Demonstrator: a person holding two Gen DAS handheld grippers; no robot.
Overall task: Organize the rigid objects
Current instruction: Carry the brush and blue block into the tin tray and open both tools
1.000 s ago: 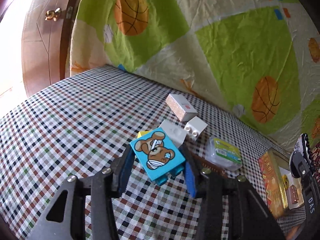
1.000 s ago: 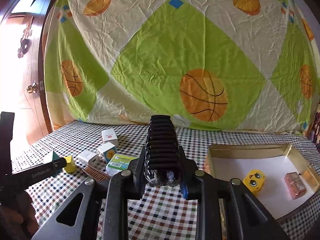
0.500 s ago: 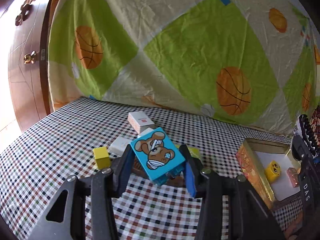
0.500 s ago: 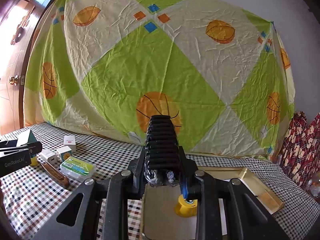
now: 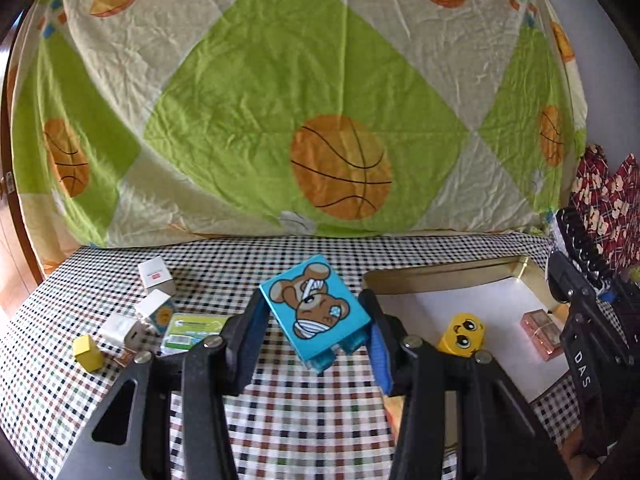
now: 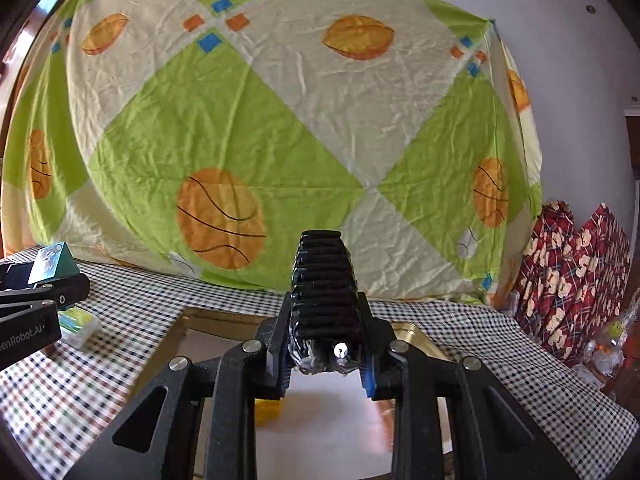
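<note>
You had open checked worktop straight ahead of the left tool, bare up to the hanging sheet that walled off the far edge. To your left a cluster blocked the way: yellow cube, white blocks and a green-labelled packet. To your right, the tray's raised gold rim stood in the way, with the yellow toy and pink box inside, white floor free between them.

Bright daylight from left; fisheye-bowed, dark-vignetted edges.

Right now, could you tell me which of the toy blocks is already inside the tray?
The yellow block with cartoon eyes; it sits in the gold tray, unlike the others.
</note>
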